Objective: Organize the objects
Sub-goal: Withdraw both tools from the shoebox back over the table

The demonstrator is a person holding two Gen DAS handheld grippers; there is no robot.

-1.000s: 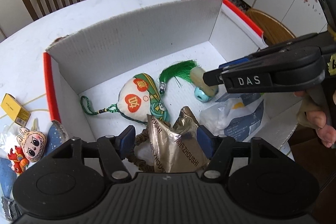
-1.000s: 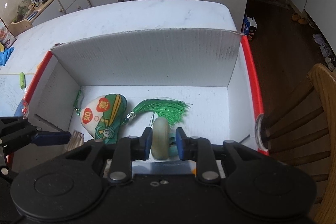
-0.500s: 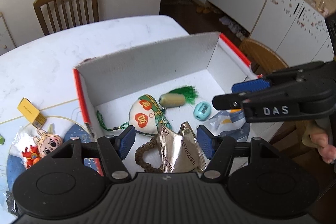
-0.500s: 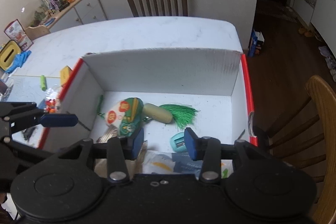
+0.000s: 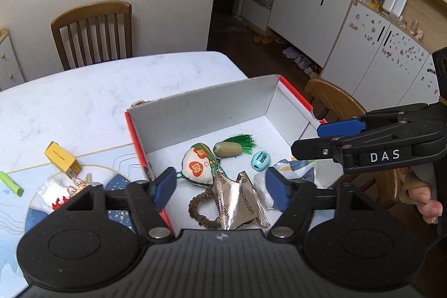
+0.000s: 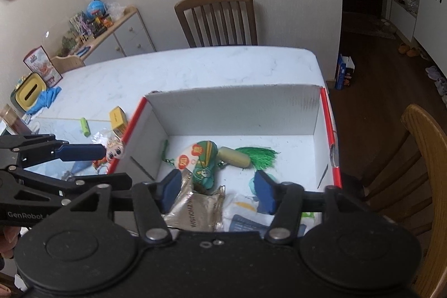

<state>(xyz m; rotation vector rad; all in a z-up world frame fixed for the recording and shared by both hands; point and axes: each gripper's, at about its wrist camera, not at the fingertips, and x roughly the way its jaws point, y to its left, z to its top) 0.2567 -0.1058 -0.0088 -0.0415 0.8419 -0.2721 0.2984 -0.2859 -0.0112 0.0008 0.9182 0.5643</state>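
- Hovering above the box (image 6: 232,108): left gripper (image 5: 220,186) and right gripper (image 6: 215,186), jaws spread, both empty.
- Tassel charm (image 6: 245,157) lies on box floor beside embroidered pouch (image 6: 201,161).
- Yellow carton (image 5: 62,159) sits outside on table (image 5: 83,97).

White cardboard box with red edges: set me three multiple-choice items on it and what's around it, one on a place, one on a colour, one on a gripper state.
1. Where does the small yellow carton lie?
A. inside the white cardboard box with red edges
B. on the table left of the box
C. on a chair

2. What colour is the tassel on the oval stone pendant?
A. green
B. red
C. blue

3. How is the right gripper?
A. shut on the pendant
B. shut on the gold foil packet
C. open, holding nothing

Answers: 1 B, the carton sits on the tabletop outside the left wall. 2 A, green threads fan out from the pendant. 3 C, its pads stand wide apart above the box.
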